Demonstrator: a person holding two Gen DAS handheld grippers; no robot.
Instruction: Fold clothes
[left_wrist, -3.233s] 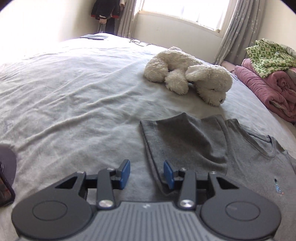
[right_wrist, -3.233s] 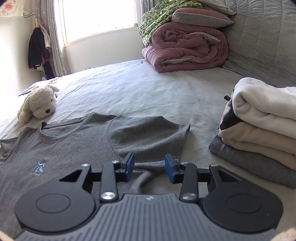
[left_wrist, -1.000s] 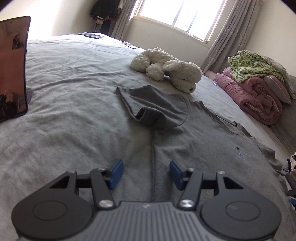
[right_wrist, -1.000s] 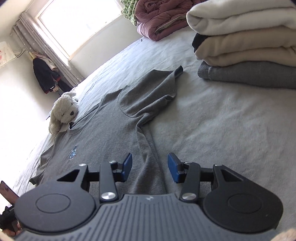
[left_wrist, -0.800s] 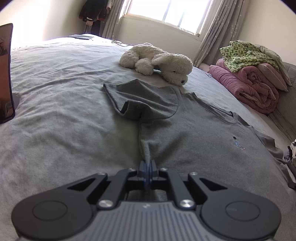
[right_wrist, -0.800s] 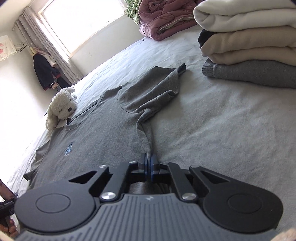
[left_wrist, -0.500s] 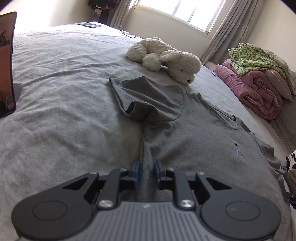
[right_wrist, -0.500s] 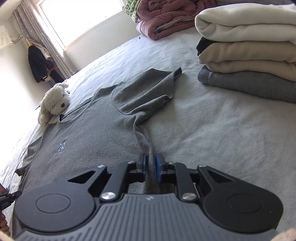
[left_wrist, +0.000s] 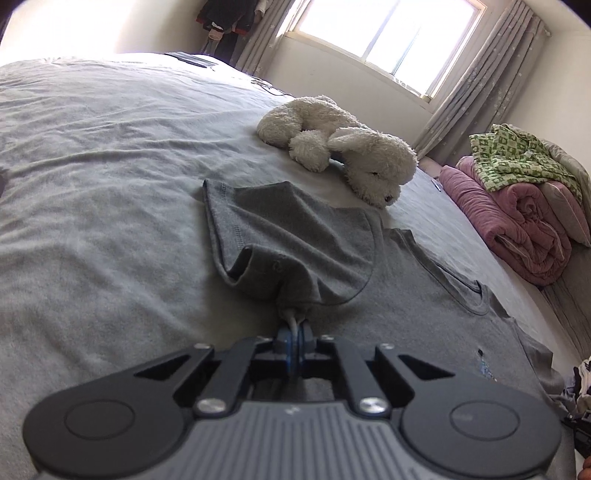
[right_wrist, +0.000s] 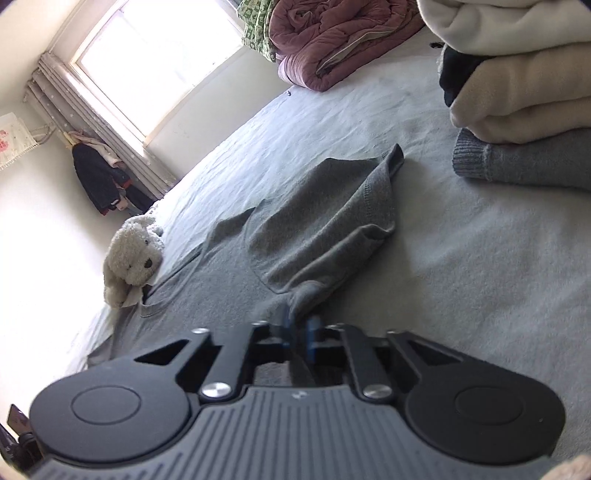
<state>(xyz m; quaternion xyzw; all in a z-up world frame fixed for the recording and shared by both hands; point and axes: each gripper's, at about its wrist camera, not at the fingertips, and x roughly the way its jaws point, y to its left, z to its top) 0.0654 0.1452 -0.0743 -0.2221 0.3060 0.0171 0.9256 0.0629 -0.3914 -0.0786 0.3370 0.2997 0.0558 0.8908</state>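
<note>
Shirt: grey t-shirt (left_wrist: 424, 317) is spread out on the grey bed (left_wrist: 92, 155), neckline up toward the window end, both sleeves already flipped in over the body. There's a tiny blue print on the chest.

Left claw: left gripper (left_wrist: 294, 338) has its 2 blue pads pinched tight on the shirt's side edge, right below the folded-in sleeve. A little ridge of cloth runs up from the pads to the sleeve, so the edge looks pulled up off the bed a bit.

Right claw: right gripper (right_wrist: 298, 332) is pretty blurry, but the pads are close together with a bunch of grey fabric from the shirt's other side edge stuck between them. So it's holding cloth too, with a narrow gap.

Plush: white stuffed dog (left_wrist: 340, 147) lies on the bed just past the shirt's shoulder, nose near the sleeve, not quite on it from the left view.

Folded pile: stack of folded clothes (right_wrist: 517, 110), cream on top and grey knit at the bottom, sits on the bed near the right sleeve but apart from it.

Bedding: rolled pink quilt (left_wrist: 517, 229) with a green patterned blanket (left_wrist: 517, 162) on top, over by the curtains.
</note>
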